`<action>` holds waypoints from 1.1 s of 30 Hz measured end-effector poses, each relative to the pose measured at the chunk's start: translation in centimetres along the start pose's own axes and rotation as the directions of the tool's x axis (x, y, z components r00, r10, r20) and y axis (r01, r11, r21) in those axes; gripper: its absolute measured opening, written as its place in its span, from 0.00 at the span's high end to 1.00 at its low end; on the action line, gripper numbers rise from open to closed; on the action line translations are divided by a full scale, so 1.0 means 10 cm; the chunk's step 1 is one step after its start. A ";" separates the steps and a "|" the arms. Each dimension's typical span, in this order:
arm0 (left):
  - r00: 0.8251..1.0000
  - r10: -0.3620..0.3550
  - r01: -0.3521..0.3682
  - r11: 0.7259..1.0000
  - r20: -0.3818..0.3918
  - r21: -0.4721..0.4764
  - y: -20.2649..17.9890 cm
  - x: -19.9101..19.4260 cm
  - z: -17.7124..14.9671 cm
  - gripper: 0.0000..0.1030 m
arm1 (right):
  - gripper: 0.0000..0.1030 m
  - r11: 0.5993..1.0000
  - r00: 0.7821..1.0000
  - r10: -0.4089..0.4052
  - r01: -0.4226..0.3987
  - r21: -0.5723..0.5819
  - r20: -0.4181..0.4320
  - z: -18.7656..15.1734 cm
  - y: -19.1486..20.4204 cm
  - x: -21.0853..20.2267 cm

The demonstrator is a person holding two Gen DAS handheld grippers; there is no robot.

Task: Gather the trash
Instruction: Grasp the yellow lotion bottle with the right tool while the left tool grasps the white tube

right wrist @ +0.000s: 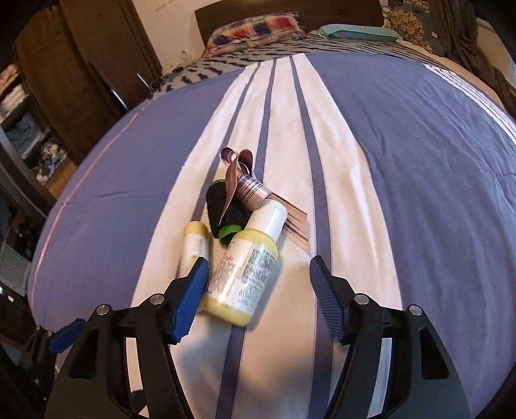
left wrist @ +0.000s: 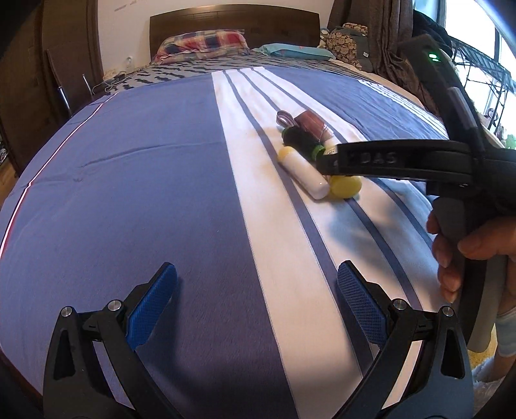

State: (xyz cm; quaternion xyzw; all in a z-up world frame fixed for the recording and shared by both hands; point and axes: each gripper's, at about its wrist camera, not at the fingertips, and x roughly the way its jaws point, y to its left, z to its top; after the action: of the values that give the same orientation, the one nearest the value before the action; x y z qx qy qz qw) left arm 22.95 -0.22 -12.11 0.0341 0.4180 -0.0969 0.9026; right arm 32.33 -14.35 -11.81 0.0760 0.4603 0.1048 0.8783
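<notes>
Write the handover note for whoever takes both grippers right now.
Left gripper: open, empty, hovering over the blue and white striped bedspread, short of the pile.
Right gripper: open, empty, its jaws either side of the large yellow plastic bottle with the white cap.
Beside it lie the slim white tube with the yellow cap, the black roll with green ends and the shiny brown foil wrapper, all bunched on the white stripe.
Done: nothing collected.
Left: grab all four.

bed (right wrist: 403,145) w/ blue cover, white stripe down the middle | little pile on the stripe: yellow bottle (right wrist: 242,277), slim white tube (right wrist: 193,248) just beside it, black roll with green ends (right wrist: 225,209), brownish foil wrapper (right wrist: 248,190) draped over it | pillows (right wrist: 254,27) up by the headboard
</notes>
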 end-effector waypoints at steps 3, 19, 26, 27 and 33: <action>1.000 -0.005 0.005 1.000 -0.003 0.003 -0.02 0.05 0.03 0.08 | 0.41 1.000 1.000 -0.021 0.021 -0.019 -0.010 0.04 0.02 0.08; 0.999 -0.041 0.042 0.999 0.025 -0.016 -0.31 0.42 0.57 0.27 | 0.69 0.994 0.992 -0.102 0.104 -0.026 0.075 -0.11 -0.71 -0.42; 0.999 -0.012 0.011 0.999 -0.033 -0.031 -0.36 0.69 0.72 0.55 | 0.69 0.995 0.992 -0.086 0.090 -0.043 0.088 -0.25 -0.77 -0.50; 0.999 -0.006 0.005 1.000 -0.035 -0.031 -0.35 0.68 0.72 0.62 | 0.69 0.995 0.992 -0.085 0.090 -0.045 0.090 -0.27 -0.77 -0.51; 0.999 -0.005 0.004 1.000 -0.038 -0.019 -0.30 0.58 0.59 0.82 | 0.69 0.991 0.990 -0.098 0.106 -0.077 0.101 -0.39 -0.68 -0.63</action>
State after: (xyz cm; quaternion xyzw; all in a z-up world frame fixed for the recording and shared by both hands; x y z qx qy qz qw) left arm 30.40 -4.87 -12.63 0.0263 0.4361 -0.0944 0.8946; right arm 26.43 -22.32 -10.60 0.0211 0.4159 0.0745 0.9061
